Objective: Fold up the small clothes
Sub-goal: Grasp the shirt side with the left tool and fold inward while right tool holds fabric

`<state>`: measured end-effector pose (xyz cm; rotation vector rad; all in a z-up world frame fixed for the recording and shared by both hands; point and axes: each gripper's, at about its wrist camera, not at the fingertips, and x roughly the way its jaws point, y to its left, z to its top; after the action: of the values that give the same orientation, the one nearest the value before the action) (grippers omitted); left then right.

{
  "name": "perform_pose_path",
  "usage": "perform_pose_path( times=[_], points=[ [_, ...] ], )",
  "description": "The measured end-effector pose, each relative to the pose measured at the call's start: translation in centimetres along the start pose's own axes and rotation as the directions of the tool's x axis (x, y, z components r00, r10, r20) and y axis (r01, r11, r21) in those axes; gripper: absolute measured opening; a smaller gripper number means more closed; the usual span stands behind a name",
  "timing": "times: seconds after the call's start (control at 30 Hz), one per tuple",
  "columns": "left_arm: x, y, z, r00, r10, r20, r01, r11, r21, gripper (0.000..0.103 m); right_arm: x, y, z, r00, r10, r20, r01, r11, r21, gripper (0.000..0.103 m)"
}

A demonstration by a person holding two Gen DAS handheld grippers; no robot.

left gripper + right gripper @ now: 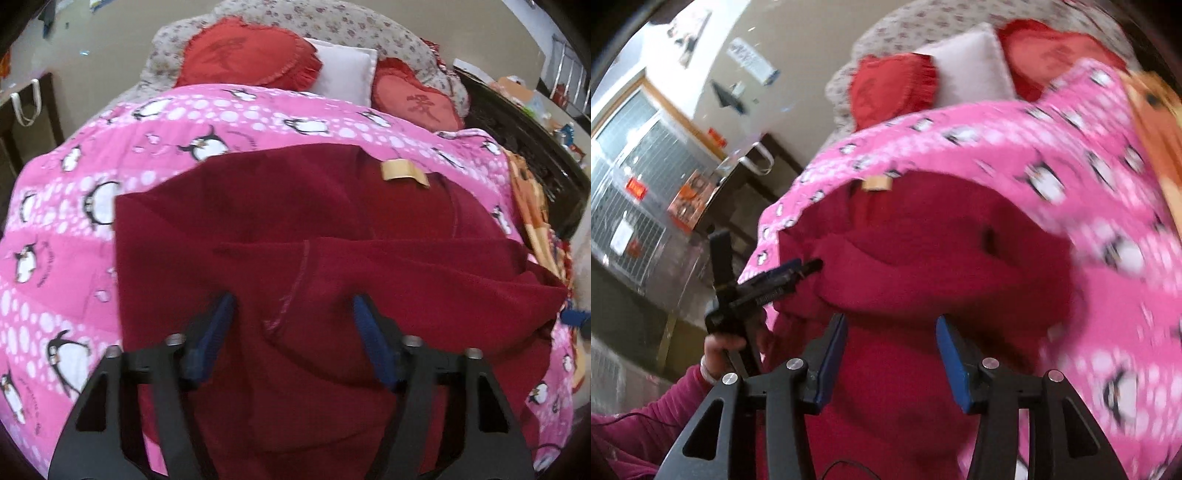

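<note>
My left gripper [293, 314] hangs over the near part of the dark red garment [258, 221], its blue fingers [218, 325] spread apart with nothing between them. The garment lies partly folded on the pink penguin quilt [74, 221], a tan label [402, 171] near its far edge. Red heart cushions [247, 51] and a white pillow [343, 70] sit beyond. My right gripper [891, 332], likewise spread and empty, hovers above the garment's near right part.
</note>
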<state>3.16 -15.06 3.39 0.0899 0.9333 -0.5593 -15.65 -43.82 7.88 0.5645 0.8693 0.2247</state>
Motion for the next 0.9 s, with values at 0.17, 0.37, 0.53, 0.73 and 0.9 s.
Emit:
perform_pose_path(
  times=[0.17, 0.37, 0.53, 0.73, 0.9],
  points=[
    [0.1, -1.5, 0.4, 0.998, 0.0, -0.068, 0.003, 0.999, 0.051, 0.011, -1.9, -2.4, -3.0, 0.999, 0.01, 0.039, -0.014, 0.994, 0.104, 0.048],
    [-6.9, -2.0, 4.7, 0.998, -0.059, 0.031, 0.059, 0.998, 0.003, 0.01, -3.4, -3.6, -4.8, 0.994, -0.078, 0.082, 0.069, 0.992, 0.11, 0.048],
    [-12.2, -2.5, 8.5, 0.991, -0.084, 0.1, 0.085, 0.996, -0.013, 0.01, -2.7, -1.5, -4.5, 0.947, -0.289, 0.14, 0.299, 0.953, -0.053, 0.052],
    [-14.2, -3.9, 10.1, 0.991, -0.042, 0.127, 0.042, 0.999, 0.0, 0.01, 0.2, -1.3, -2.3, 0.929, -0.329, 0.168, 0.35, 0.93, -0.113, 0.04],
    [-13.6, -2.6, 9.7, 0.992, 0.001, 0.123, 0.004, 0.999, -0.038, 0.01, -1.8, -1.0, -1.3, 0.914, -0.344, 0.216, 0.371, 0.924, -0.094, 0.007]
  ],
)
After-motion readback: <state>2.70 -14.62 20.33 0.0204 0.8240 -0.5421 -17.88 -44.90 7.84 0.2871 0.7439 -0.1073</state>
